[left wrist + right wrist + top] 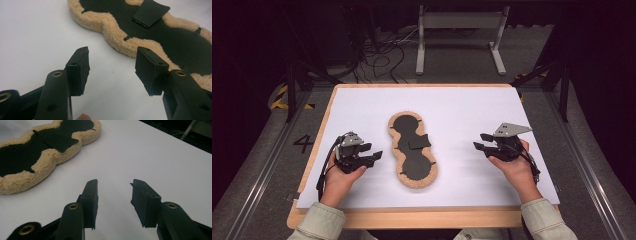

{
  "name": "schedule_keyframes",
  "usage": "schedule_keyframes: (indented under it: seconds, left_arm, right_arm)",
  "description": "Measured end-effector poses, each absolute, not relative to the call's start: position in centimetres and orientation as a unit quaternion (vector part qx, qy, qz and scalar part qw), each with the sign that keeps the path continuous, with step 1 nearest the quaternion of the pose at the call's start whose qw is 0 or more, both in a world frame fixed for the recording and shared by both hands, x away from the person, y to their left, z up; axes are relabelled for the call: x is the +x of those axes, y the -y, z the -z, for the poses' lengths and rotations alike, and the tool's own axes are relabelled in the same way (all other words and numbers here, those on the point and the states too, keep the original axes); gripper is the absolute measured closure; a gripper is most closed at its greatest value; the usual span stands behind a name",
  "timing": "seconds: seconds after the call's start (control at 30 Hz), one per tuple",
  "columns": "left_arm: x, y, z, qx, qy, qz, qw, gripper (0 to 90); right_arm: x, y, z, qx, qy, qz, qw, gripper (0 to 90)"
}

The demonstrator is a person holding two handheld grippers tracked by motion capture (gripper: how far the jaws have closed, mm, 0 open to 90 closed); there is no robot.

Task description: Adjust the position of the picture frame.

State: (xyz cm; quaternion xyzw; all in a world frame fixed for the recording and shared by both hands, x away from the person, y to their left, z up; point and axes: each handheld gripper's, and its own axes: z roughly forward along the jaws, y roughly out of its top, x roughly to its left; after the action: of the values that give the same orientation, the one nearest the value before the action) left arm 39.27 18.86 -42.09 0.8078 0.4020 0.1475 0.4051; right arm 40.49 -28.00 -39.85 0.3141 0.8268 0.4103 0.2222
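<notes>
A peanut-shaped pad (412, 150) with a tan fleecy rim and a black face lies in the middle of the white sheet; a small black flap sticks up near its waist. It also appears in the left gripper view as the pad (155, 32) and in the right gripper view as the pad (37, 150). My left gripper (373, 154) rests to the pad's left, jaws open and empty, pointing toward it. Right of the pad, my right gripper (482, 141) stands open with nothing between its jaws. In their own views the left gripper (112, 67) and right gripper (113, 197) hover over bare sheet.
The white sheet (462, 110) covers a wooden board (412, 218) whose edge shows at the front. A white metal stand (459, 35) and loose cables (382, 55) sit on the floor beyond the table. Dark rails run along both sides.
</notes>
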Motion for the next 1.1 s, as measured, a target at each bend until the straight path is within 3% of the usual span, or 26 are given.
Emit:
schedule_keyframes:
  seconds: [0.3, 0.53, 0.63, 0.67, 0.77, 1.1]
  left_arm:
    - [39.3, -18.2, 42.1, 0.813, -0.4, -0.144, 0.397, 48.1]
    - [39.1, -17.9, 41.9, 0.824, -0.39, -0.126, 0.391, 67.5]
    - [39.1, -17.9, 41.8, 0.823, -0.393, -0.124, 0.39, 70.6]
    - [39.1, -17.9, 41.8, 0.823, -0.393, -0.124, 0.39, 71.3]
    - [39.2, -18.1, 41.8, 0.82, -0.401, -0.126, 0.388, 71.4]
    - [39.3, -18.4, 41.8, 0.816, -0.41, -0.123, 0.388, 65.7]
  right_arm:
    - [40.2, 28.7, 39.5, 0.319, -0.819, -0.423, 0.222, 61.2]
    - [40.1, 28.5, 39.6, 0.31, -0.826, -0.418, 0.214, 67.6]
    - [40.0, 28.2, 39.5, 0.306, -0.832, -0.416, 0.203, 80.1]
    - [40.0, 28.2, 39.5, 0.306, -0.832, -0.416, 0.203, 80.1]
    - [39.8, 27.4, 39.5, 0.3, -0.842, -0.41, 0.182, 90.0]
    - [40.5, 23.3, 40.6, 0.282, -0.864, -0.393, 0.139, 90.0]
